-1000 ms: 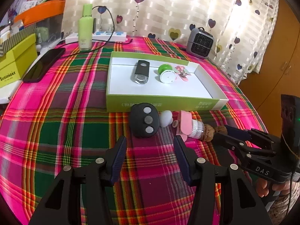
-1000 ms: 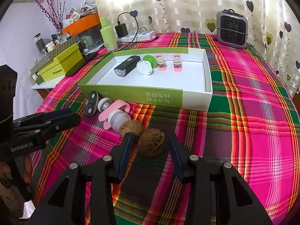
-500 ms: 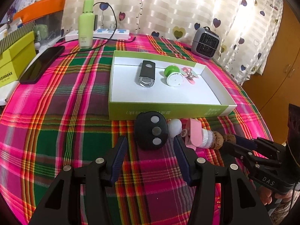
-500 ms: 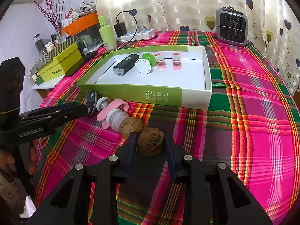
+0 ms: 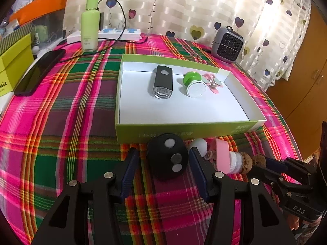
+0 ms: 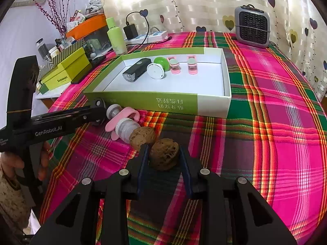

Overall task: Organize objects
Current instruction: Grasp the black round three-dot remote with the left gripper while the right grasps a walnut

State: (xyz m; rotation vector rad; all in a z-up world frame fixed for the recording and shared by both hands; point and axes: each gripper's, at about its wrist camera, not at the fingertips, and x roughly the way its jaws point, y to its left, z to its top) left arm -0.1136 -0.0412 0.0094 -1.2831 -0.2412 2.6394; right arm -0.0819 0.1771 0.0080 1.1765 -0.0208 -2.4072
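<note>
Walnut, brown and wrinkled (image 6: 164, 156), sits low centre in the right wrist view, clenched by the right hand-held gripper (image 6: 163, 159) for carrying to the green-and-white cardboard box (image 6: 210, 106), while the released left hand-held gripper (image 5: 163, 163) straddles the black three-button remote (image 5: 167, 156).

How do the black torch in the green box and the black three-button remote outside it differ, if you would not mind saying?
The black torch lies inside the green box, while the remote lies on the tablecloth in front of it. The torch is long and boxy with a clear lens; the remote is rounded. The torch shows one pale button, the remote three. The remote sits between the left gripper's open jaws; nothing is near the torch. Both are black.
</note>
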